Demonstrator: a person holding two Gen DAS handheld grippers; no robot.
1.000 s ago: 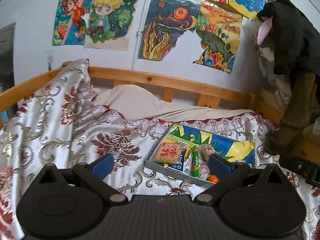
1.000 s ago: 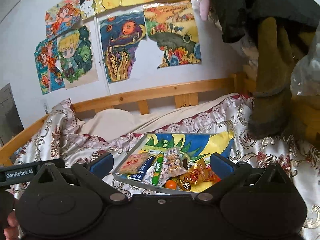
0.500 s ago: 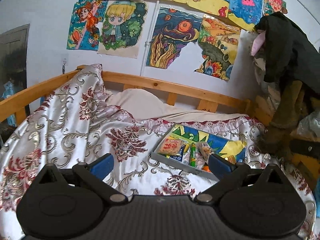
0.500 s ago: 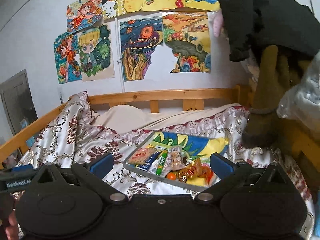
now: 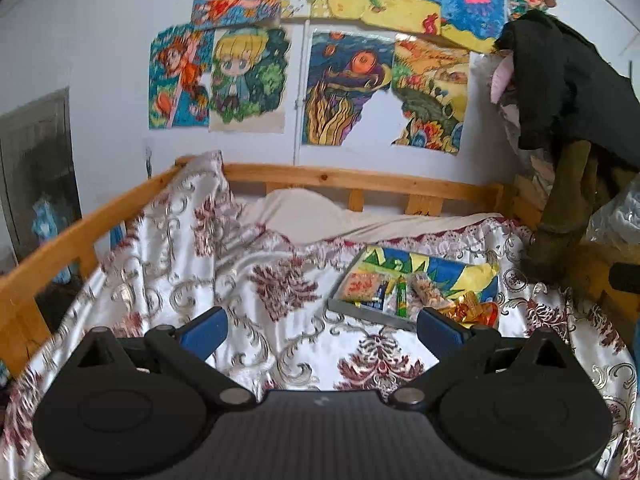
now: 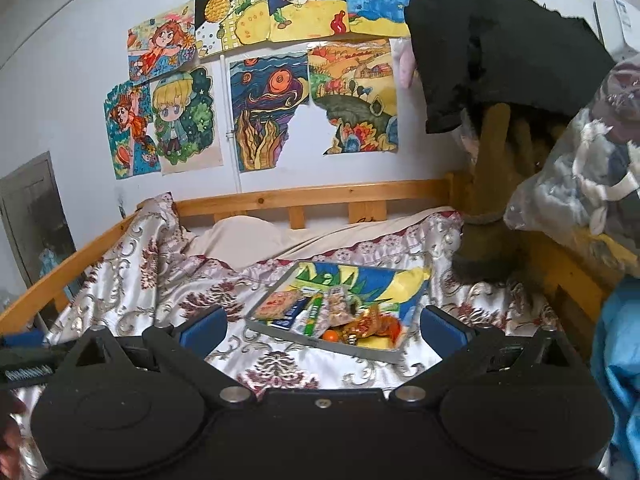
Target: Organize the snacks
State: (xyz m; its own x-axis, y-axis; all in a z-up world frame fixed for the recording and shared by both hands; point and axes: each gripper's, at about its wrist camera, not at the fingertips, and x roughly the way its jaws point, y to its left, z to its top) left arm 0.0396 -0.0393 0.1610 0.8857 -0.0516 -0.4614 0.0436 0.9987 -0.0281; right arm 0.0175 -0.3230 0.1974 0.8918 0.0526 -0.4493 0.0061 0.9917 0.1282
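Snacks (image 6: 332, 316) in tray (image 6: 360, 350) on bedspread (image 6: 160, 280)

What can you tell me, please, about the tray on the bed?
The tray is shallow and rectangular, with a low grey rim that looks like metal and a floor printed in blue, yellow and green. It lies roughly flat on the floral bedspread, skewed to the bed frame. Snacks crowd its near end: flat packets, a green stick, an orange ball and crinkly orange-gold wrappers. The far end is bare. Neither gripper touches it.

Likely a home bedroom: wooden bed (image 5: 344, 179), drawings (image 6: 272, 112) on wall.
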